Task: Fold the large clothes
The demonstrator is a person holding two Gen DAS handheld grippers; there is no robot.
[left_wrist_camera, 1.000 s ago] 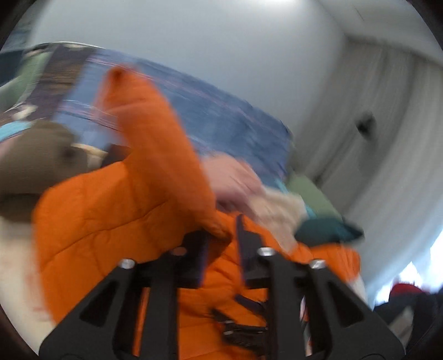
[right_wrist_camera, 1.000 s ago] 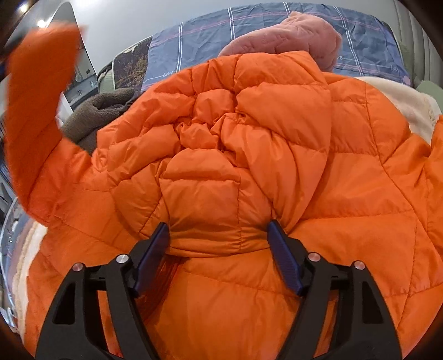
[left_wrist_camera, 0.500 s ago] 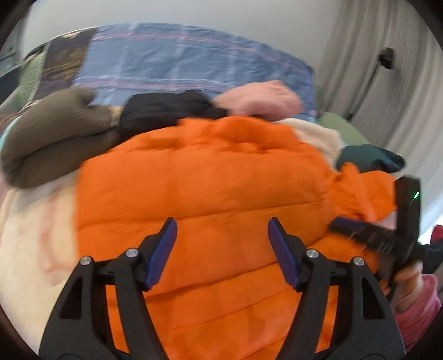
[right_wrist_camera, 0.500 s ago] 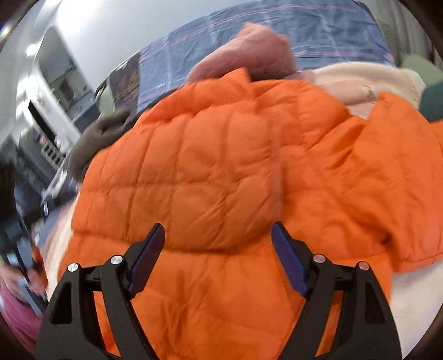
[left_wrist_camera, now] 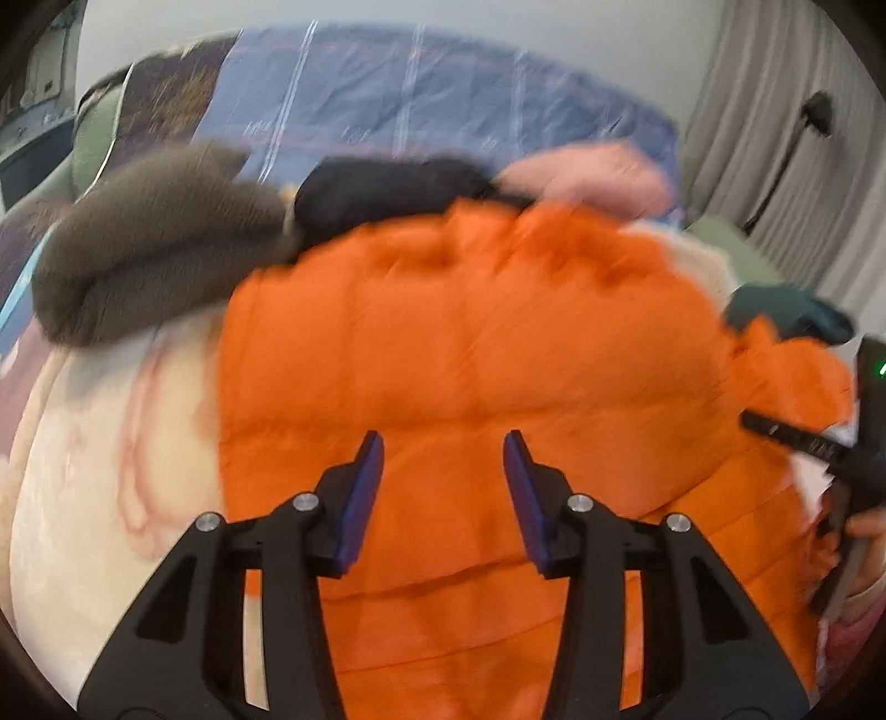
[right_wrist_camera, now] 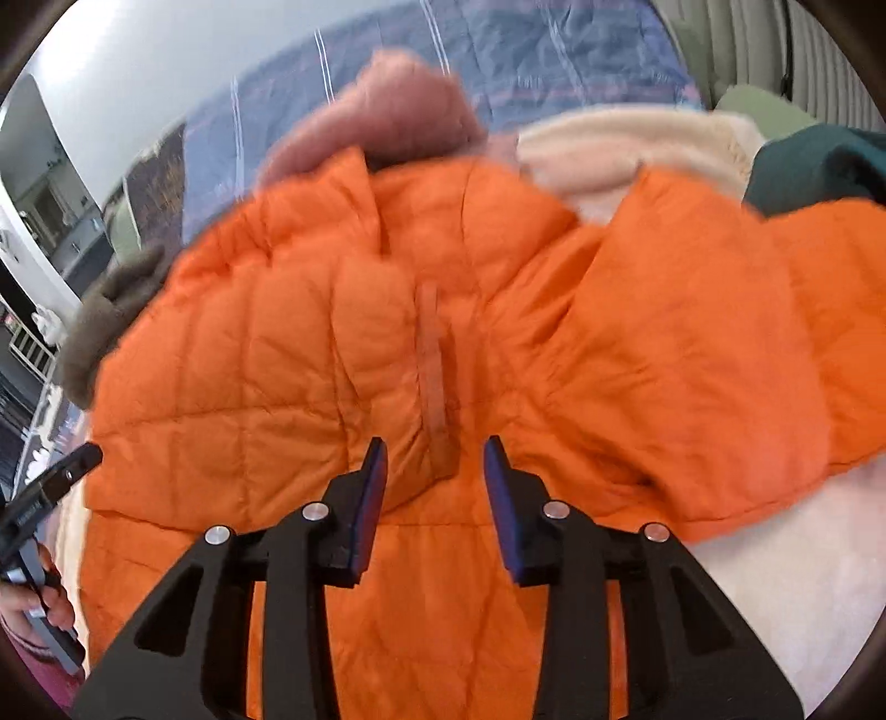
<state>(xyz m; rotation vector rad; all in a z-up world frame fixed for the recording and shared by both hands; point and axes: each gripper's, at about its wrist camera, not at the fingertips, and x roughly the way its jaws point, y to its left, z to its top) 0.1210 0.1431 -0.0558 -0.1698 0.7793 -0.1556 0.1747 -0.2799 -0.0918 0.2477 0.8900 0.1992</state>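
Closing with nothing pinched, left gripper (left_wrist_camera: 443,462) and right gripper (right_wrist_camera: 434,465) overhang one orange jacket (left_wrist_camera: 470,354).

Pale wall (left_wrist_camera: 498,33) — grey pleated curtains (left_wrist_camera: 775,111) at right.

- No text, label, brand or number can be read in either wrist view.
- The black strip (left_wrist_camera: 797,440) at the right edge of the left view carries pale marks, too blurred to read.
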